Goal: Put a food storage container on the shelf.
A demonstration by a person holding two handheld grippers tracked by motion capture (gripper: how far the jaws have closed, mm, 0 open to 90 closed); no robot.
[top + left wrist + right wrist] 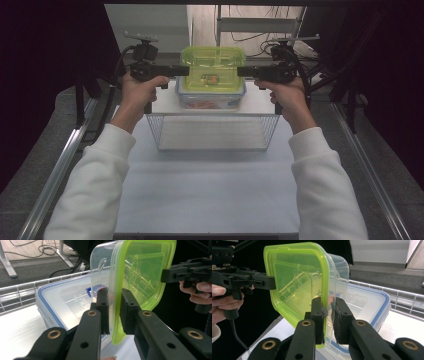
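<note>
Two black two-jaw grippers held one clear plastic food box with a lime-green lid (212,65) between them, lifted in the air above a larger clear container with a blue-rimmed lid (211,98) that sat on the white table (210,185), just behind a white wire basket (212,131). On the left, the left gripper (184,70) had its jaws drawn narrow and pinched on the box's left edge; in the left gripper view the pads (103,301) pressed either side of the green rim (117,322), with the box turned on edge. On the right, the right gripper (242,72) did the same on the opposite edge, its jaws narrow and clamped across the rim (327,310), the clear body bulging past them.
</note>
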